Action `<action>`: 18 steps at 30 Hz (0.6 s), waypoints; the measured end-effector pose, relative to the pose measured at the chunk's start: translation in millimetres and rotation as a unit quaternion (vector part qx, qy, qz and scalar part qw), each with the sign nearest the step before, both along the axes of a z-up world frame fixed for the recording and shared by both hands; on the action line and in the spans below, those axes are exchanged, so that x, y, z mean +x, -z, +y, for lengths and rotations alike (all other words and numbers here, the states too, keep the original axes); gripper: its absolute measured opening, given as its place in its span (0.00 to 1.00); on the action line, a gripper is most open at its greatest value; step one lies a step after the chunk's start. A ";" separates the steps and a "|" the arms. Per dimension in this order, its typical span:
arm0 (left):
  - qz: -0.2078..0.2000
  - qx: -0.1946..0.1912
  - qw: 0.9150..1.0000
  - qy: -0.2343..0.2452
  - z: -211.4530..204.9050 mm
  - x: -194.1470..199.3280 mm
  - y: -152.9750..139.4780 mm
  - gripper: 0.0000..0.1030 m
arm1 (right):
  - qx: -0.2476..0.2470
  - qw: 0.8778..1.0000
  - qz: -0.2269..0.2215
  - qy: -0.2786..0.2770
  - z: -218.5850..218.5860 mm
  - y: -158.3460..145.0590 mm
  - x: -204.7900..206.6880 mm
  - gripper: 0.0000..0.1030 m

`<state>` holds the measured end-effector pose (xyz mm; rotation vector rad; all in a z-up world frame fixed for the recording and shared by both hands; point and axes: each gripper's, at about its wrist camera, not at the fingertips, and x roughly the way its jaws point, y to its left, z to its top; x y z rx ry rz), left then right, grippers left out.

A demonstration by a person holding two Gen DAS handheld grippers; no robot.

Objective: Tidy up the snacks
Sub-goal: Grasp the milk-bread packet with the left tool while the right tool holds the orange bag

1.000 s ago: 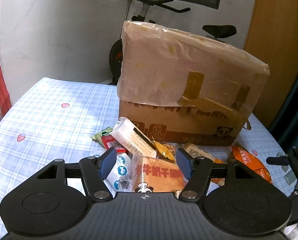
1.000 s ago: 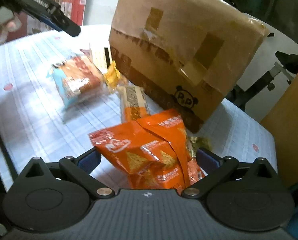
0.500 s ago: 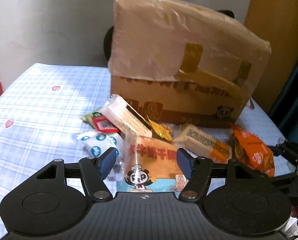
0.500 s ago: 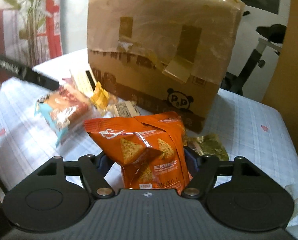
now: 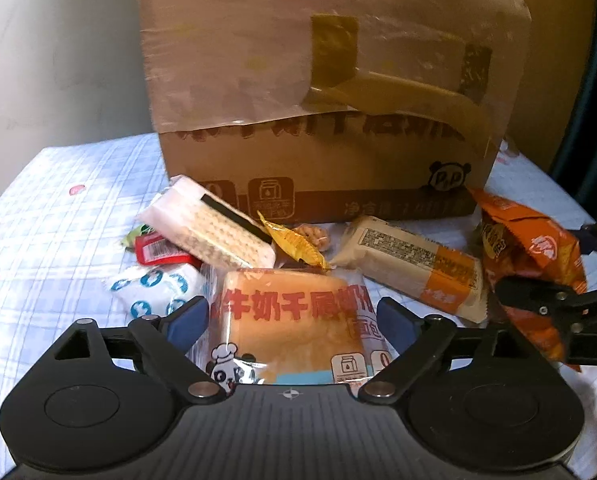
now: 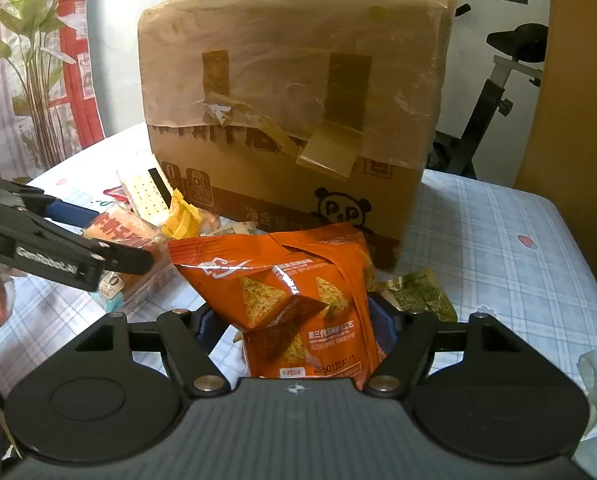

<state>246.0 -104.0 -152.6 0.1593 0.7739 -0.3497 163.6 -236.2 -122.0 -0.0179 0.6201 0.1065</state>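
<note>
My left gripper (image 5: 292,320) stands around an orange bread pack with red characters (image 5: 290,320); its blue pads touch the wrapper's sides. My right gripper (image 6: 298,324) is shut on an orange chip bag (image 6: 294,292), which also shows in the left wrist view (image 5: 526,256). A cracker pack (image 5: 214,224), a yellow sachet (image 5: 294,244), a beige-orange bar (image 5: 410,264), a white-blue pouch (image 5: 154,288) and a red packet (image 5: 154,246) lie in front of a taped cardboard box (image 5: 322,92). The left gripper shows in the right wrist view (image 6: 110,236).
The checked blue tablecloth (image 6: 498,248) covers the table. A green-gold packet (image 6: 418,292) lies right of the chip bag. An exercise bike (image 6: 494,92) stands behind the table, a plant (image 6: 30,40) at the left, a wooden panel (image 6: 570,120) at the right.
The left gripper moved forward and down over the bread pack, its pads now at the wrapper. The right gripper's jaws closed on the chip bag and swung to face the box.
</note>
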 end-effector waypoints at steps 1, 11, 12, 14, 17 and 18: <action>-0.001 0.006 1.000 0.002 -2.3 0.7 1.0 0.91 | 0.000 1.000 0.000 0.000 -0.1 -0.2 0.5 0.71; 0.009 -0.005 1.000 -0.007 2.1 8.5 5.9 0.78 | 0.005 1.000 0.000 0.002 -1.1 -2.2 0.8 0.71; 0.011 -0.010 1.000 -0.007 4.2 8.8 5.0 0.78 | 0.005 1.000 -0.001 0.002 -1.1 -3.1 0.3 0.71; 0.013 -0.017 1.000 -0.008 8.0 7.6 3.4 0.77 | 0.005 1.000 -0.003 0.003 -1.0 -4.8 0.3 0.71; 0.009 -0.021 1.000 -0.016 13.9 4.3 -1.1 0.76 | 0.003 1.000 -0.010 0.004 -1.3 -8.7 -0.4 0.71; 0.007 -0.023 1.000 -0.017 15.8 3.3 -3.3 0.74 | 0.003 1.000 -0.012 0.005 -1.2 -10.3 -1.0 0.71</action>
